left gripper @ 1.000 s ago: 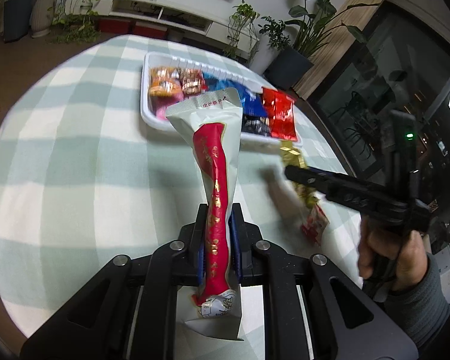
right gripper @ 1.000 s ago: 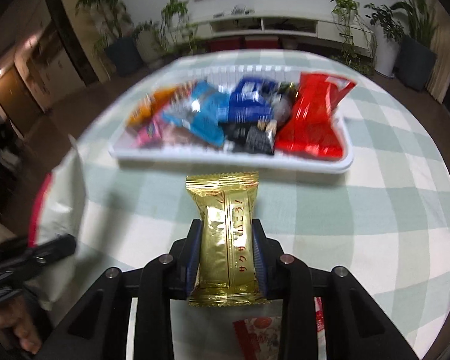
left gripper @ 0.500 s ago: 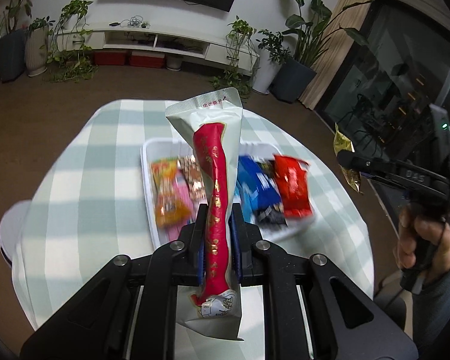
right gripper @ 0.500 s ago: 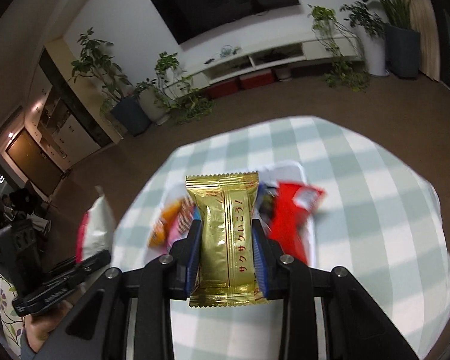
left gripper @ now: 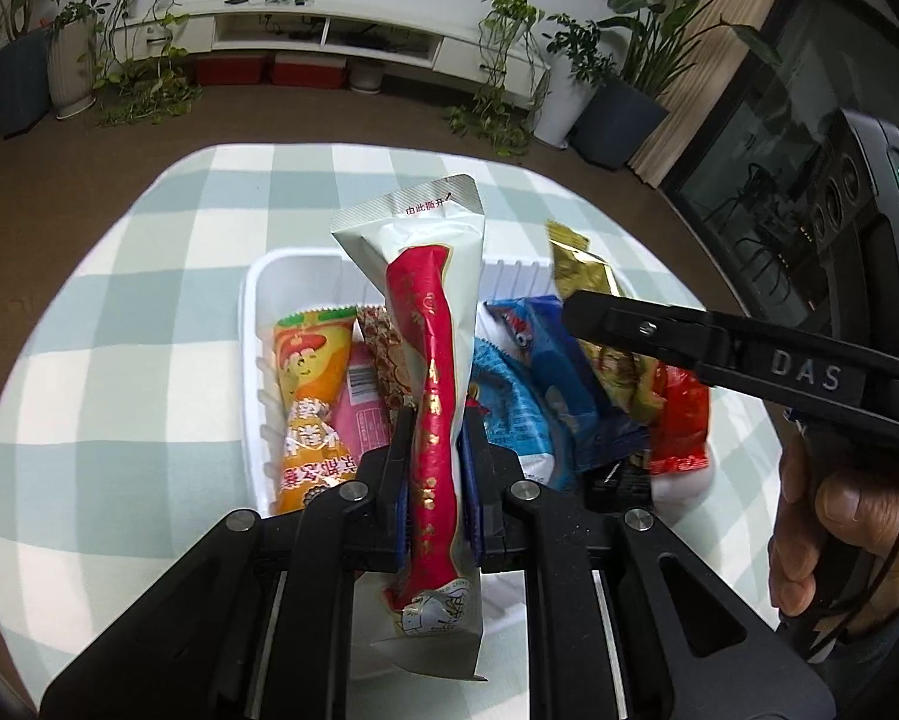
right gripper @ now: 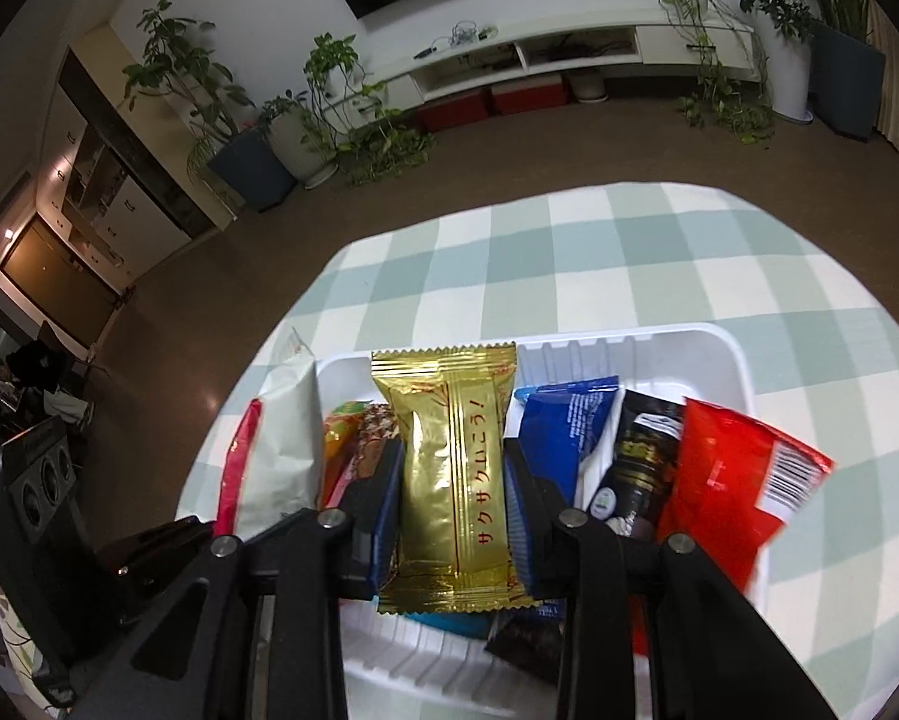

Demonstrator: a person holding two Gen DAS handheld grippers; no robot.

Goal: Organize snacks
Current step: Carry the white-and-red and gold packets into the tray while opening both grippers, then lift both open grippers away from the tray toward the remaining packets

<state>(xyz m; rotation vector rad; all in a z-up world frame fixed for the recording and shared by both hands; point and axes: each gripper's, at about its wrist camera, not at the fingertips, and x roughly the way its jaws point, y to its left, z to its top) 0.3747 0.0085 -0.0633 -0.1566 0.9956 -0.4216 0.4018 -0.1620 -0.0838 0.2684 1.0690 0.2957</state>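
White tray (left gripper: pixel 251 324) holds assorted snacks — left gripper (left gripper: pixel 436 468) pinches red-white packet (left gripper: pixel 431 360), right gripper (right gripper: pixel 452 498) gold bar (right gripper: pixel 449 468).

Living room around a checked tabletop

The tabletop (left gripper: pixel 149 300) wears green-and-white checks. Beyond it, a low white TV cabinet (left gripper: pixel 329 39) lines the wall with two red boxes (left gripper: pixel 269 69) beneath, potted plants (right gripper: pixel 323 102) on both sides, above brown floor (right gripper: pixel 509 150).
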